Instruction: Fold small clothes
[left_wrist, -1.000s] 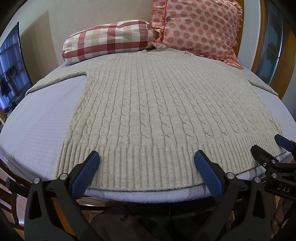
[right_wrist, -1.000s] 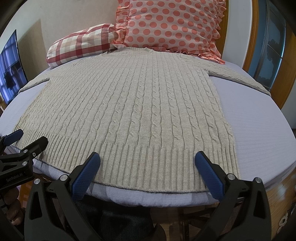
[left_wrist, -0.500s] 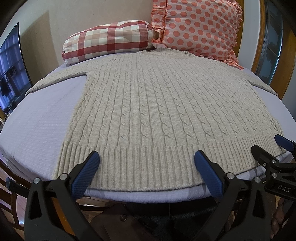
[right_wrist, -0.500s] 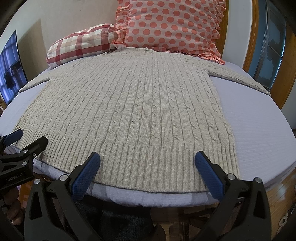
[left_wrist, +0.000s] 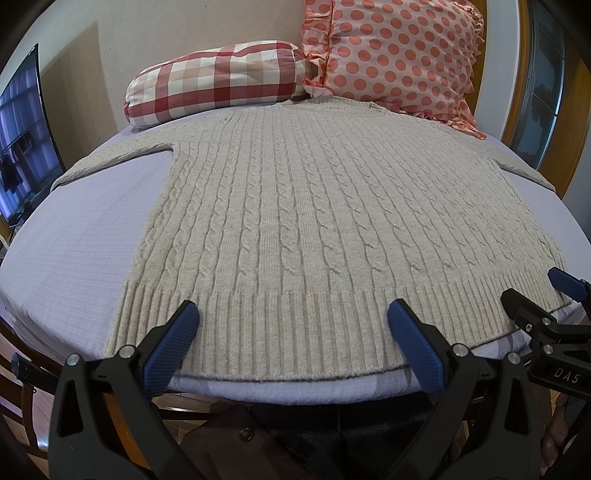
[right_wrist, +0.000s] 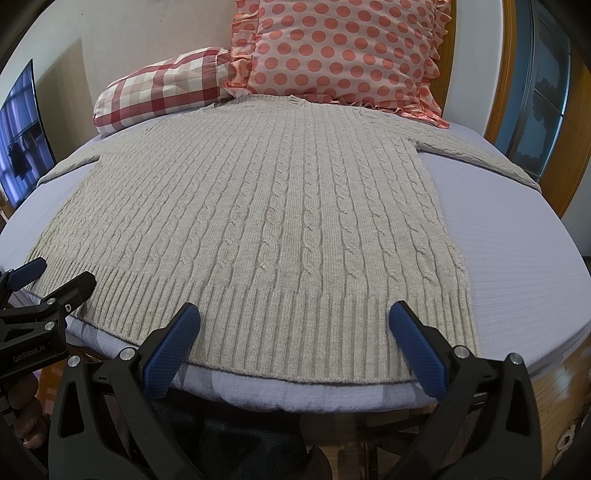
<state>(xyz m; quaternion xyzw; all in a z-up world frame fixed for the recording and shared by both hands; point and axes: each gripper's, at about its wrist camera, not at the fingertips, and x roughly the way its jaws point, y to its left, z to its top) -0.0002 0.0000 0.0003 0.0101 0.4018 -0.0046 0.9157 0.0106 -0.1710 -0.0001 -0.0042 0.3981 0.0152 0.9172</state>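
Observation:
A beige cable-knit sweater lies flat and face up on a lavender-covered round table, hem toward me, sleeves spread to both sides. It also fills the right wrist view. My left gripper is open and empty, its blue pads hovering over the left part of the ribbed hem. My right gripper is open and empty over the right part of the hem. Each gripper shows at the edge of the other's view: the right one and the left one.
A red checked pillow and a pink polka-dot cushion rest at the table's far edge by the sweater's neck. A screen stands at left, a wooden door frame at right. The table's near edge lies just below the hem.

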